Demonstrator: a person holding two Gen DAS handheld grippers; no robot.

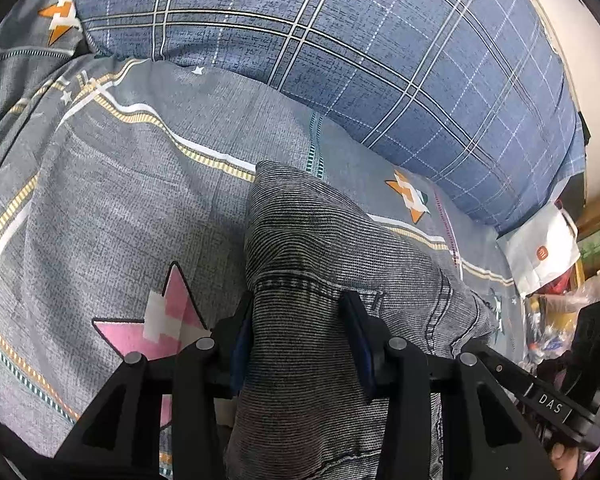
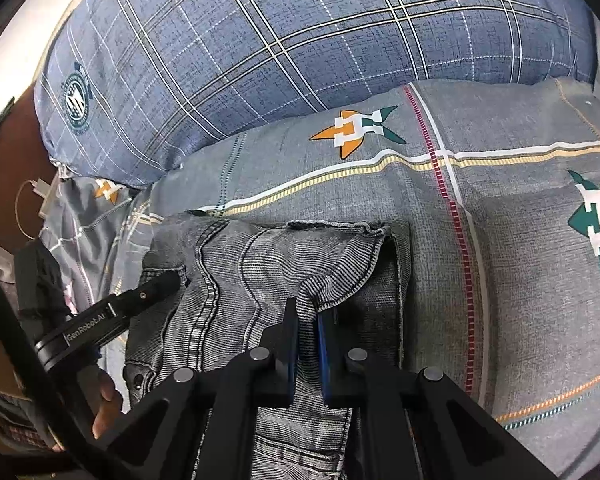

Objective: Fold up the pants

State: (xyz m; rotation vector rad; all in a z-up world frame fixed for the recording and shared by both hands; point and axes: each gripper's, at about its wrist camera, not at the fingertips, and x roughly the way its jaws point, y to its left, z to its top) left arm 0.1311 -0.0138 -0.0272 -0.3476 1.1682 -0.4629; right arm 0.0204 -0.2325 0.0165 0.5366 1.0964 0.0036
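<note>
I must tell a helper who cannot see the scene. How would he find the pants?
Find the big blue plaid pillow. Below it lies the grey star-printed bedsheet, and on that the grey faded denim pants. Only they have stitched seams and a hem, and both black grippers pinch them.

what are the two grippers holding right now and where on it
Both hold the grey denim pants. The left gripper straddles a thick fold near a stitched seam; the right gripper pinches a raised fabric ridge.
</note>
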